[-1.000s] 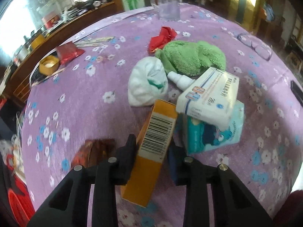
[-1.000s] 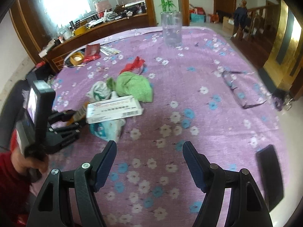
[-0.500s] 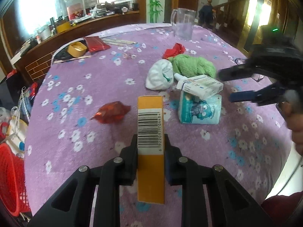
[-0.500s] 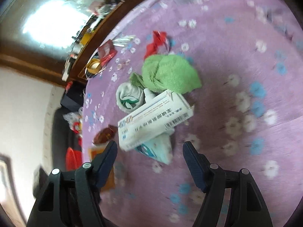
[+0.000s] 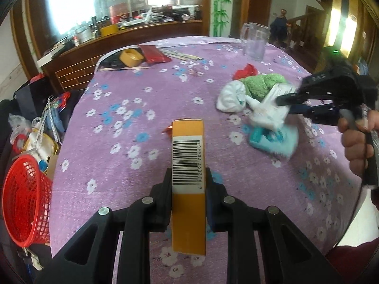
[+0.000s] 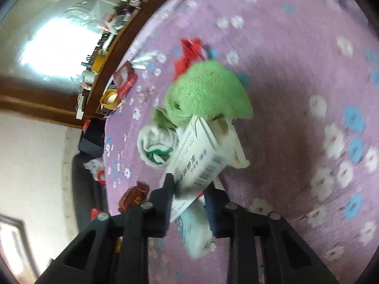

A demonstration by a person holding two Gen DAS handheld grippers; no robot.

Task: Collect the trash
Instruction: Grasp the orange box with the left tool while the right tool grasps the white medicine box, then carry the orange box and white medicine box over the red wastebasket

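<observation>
My left gripper (image 5: pixel 188 179) is shut on an orange box (image 5: pixel 188 146) with a barcode, held upright above the purple flowered tablecloth (image 5: pixel 123 156). To the right, my right gripper (image 5: pixel 291 105) reaches into the pile. In the right wrist view, the right gripper (image 6: pixel 189 184) has its jaws closing tight on a white medicine box (image 6: pixel 201 156), with the pads pressing its end. A teal tissue pack (image 6: pixel 196 227) lies under that box. A green cloth (image 6: pixel 208 90), a white bundle (image 6: pixel 154 146) and a red wrapper (image 6: pixel 187 54) lie beyond. A brown wrapper (image 6: pixel 132 196) sits left.
A red mesh basket (image 5: pixel 23 201) stands off the table's left edge among floor clutter. A clear jug (image 5: pixel 254 41) stands at the far side, and a yellow tape roll (image 5: pixel 131 56) and a red packet (image 5: pixel 154 54) at the far left. A hand (image 5: pixel 357 142) holds the right gripper.
The left gripper lifted the orange box and drew back from the pile. The right gripper swung down to the pile and went from open to shut on the white box.
</observation>
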